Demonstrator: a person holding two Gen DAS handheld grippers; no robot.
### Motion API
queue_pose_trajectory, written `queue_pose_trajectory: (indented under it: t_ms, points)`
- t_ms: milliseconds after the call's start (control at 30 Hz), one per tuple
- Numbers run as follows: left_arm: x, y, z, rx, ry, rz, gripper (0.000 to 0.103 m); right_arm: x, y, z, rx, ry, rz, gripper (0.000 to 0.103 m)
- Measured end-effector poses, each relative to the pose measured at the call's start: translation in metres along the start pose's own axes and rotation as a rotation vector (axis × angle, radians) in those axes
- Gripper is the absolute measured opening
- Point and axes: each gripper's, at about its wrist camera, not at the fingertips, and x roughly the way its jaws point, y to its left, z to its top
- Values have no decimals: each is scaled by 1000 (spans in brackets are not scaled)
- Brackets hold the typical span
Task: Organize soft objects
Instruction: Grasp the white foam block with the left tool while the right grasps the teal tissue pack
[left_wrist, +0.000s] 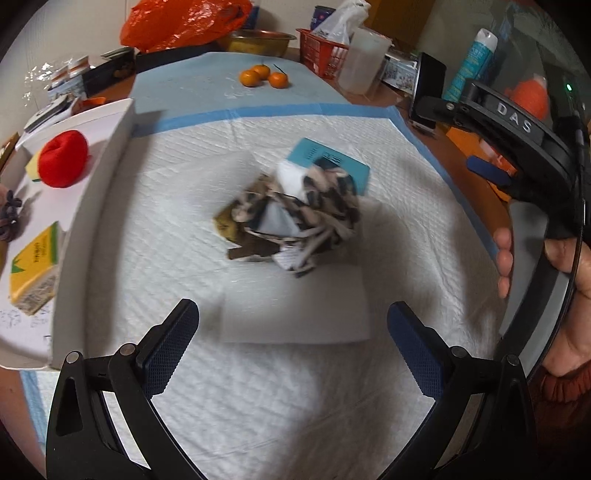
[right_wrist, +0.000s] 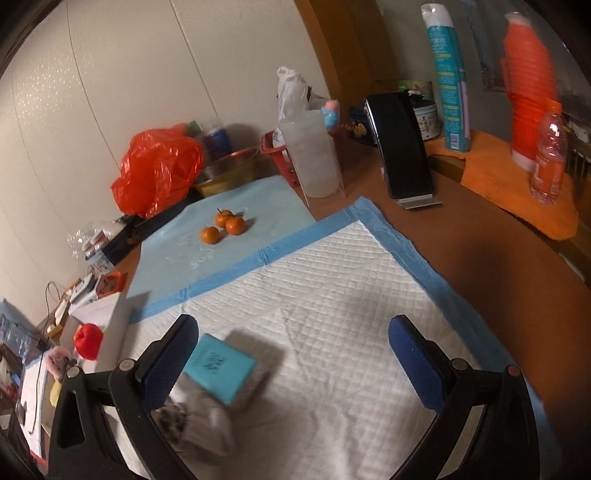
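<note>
Brown table (right_wrist: 480, 280) — quilted pad (left_wrist: 280, 387), tangerines (left_wrist: 263, 75)

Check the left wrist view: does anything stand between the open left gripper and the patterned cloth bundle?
Nothing visible does. Between the left gripper and the patterned cloth bundle lies only a flat white sheet on the pad.

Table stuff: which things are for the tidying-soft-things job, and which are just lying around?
For the job: patterned cloth bundle, red soft ball, yellow sponge, white tray.

Just lying about: three oranges, orange plastic bag, spray can, orange bottle.
</note>
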Motion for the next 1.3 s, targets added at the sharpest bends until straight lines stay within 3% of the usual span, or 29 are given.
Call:
queue_pose_trajectory:
  t_ms: [200, 267, 400, 567, 633, 667, 700, 767, 967, 1100, 1133, 1167, 1300]
  points:
    - [22, -3, -4, -27, 45, 87, 102, 36, 12, 4, -204, 123, 112, 103]
    - [18, 2, -6, -55, 21, 104, 91, 46, 20, 0, -272, 160, 145, 103]
    - [12, 13, -11, -107, -5, 86, 91, 61, 31, -6, -361, 205, 214, 84]
    - [11, 16, -16, -125, -23, 124, 91, 76, 50, -20, -467, 273, 313, 81]
    - [10, 19, -17, -143, -28, 136, 91, 78, 59, -26, -523, 269, 315, 79]
    - [10, 21, -18, -152, -30, 139, 91, 78, 61, -26, -536, 265, 308, 74]
    - [9, 23, -18, -162, -32, 141, 91, 80, 62, -26, -542, 273, 308, 64]
    - [7, 27, -21, -178, -36, 145, 91, 81, 64, -25, -554, 284, 326, 58]
    - [4, 32, -23, -202, -38, 146, 91, 84, 62, -26, -564, 314, 327, 58]
    - [2, 32, -23, -204, -44, 148, 91, 89, 61, -27, -558, 309, 283, 58]
    - [1, 33, -22, -204, -47, 149, 91, 91, 59, -26, -545, 314, 282, 57]
    - [-2, 34, -22, -205, -54, 151, 91, 93, 55, -25, -516, 324, 284, 49]
    - [-21, 39, -21, -202, -100, 183, 91, 83, 38, -17, -441, 312, 255, 49]
